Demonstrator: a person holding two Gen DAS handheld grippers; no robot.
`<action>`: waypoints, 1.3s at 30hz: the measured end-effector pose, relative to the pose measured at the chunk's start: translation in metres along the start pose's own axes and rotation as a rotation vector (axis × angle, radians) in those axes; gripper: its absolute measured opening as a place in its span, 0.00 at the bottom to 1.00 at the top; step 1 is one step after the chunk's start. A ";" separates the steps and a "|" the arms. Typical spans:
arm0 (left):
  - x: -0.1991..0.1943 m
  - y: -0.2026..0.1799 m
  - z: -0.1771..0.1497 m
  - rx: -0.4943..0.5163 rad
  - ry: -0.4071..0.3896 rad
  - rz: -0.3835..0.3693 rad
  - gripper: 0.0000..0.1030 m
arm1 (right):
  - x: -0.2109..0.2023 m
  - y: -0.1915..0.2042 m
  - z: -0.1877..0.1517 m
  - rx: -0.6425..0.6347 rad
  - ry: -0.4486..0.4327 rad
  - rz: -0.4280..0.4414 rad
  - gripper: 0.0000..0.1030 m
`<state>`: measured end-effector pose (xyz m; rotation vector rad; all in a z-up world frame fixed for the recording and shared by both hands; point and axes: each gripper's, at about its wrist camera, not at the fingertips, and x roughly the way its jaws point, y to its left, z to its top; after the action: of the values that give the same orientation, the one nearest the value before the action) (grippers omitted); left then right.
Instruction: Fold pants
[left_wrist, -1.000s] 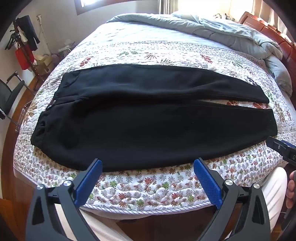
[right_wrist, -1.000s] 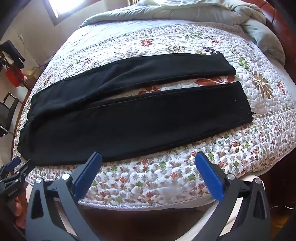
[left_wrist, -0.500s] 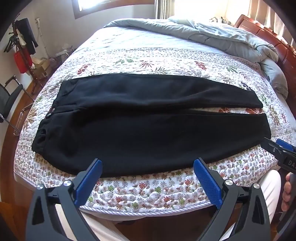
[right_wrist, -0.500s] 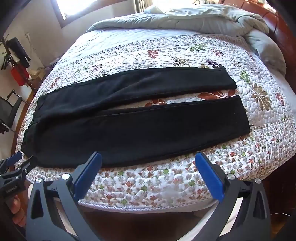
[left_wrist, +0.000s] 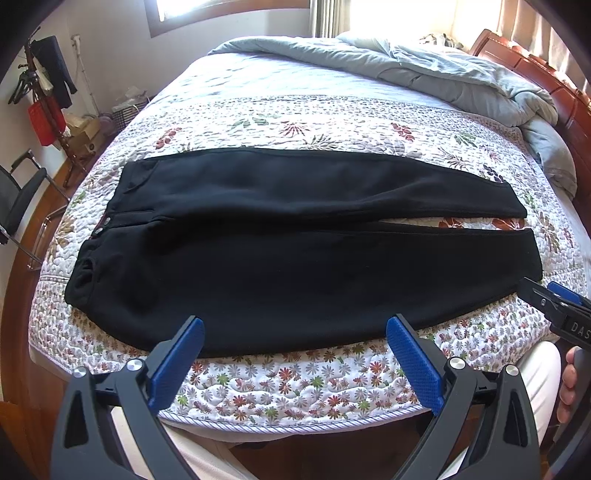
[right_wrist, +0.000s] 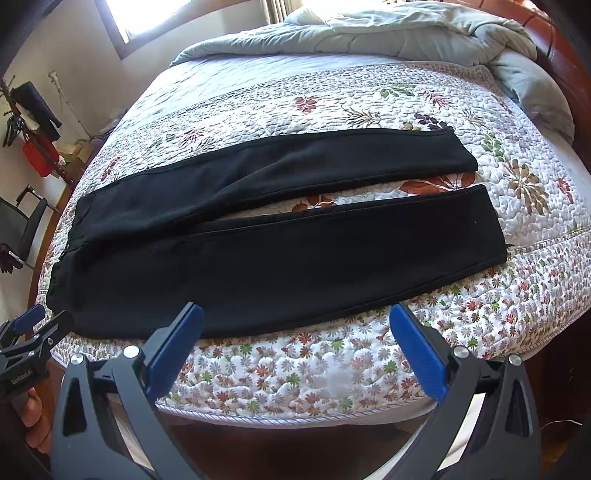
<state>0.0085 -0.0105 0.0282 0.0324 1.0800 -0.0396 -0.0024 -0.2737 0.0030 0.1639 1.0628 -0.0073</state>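
Black pants (left_wrist: 295, 254) lie flat across the floral quilt, waistband to the left, both legs running right with a narrow gap between them. In the right wrist view the pants (right_wrist: 280, 254) show the same way, cuffs at the right. My left gripper (left_wrist: 295, 328) hovers open over the quilt just short of the near leg's edge, holding nothing. My right gripper (right_wrist: 295, 317) is open too, above the near leg's lower edge. The right gripper (left_wrist: 554, 299) also shows at the left view's right edge, near the cuffs. The left gripper (right_wrist: 40, 325) appears by the waistband corner.
The bed's quilt (left_wrist: 288, 384) ends at a corded front edge. A crumpled grey duvet (left_wrist: 424, 70) lies at the far side against a wooden headboard (left_wrist: 569, 103). A black chair (left_wrist: 18, 195) and a coat stand (left_wrist: 44, 92) are left of the bed. A person's light trousers show below.
Both grippers have drawn back and risen a little from the bed, so the pants sit smaller and farther in each view. Both stayed open, and the pants have not moved.
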 end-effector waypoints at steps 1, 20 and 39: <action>0.000 0.000 0.000 0.000 0.001 -0.001 0.96 | 0.000 0.000 0.000 0.001 0.000 -0.001 0.97; 0.003 0.000 -0.002 0.002 0.009 0.003 0.96 | 0.005 0.000 -0.003 0.009 0.007 0.010 0.97; 0.006 -0.001 -0.002 0.005 0.018 0.006 0.96 | 0.009 0.000 -0.003 0.010 0.011 0.020 0.97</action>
<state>0.0098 -0.0116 0.0217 0.0406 1.0977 -0.0371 -0.0004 -0.2731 -0.0065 0.1834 1.0722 0.0064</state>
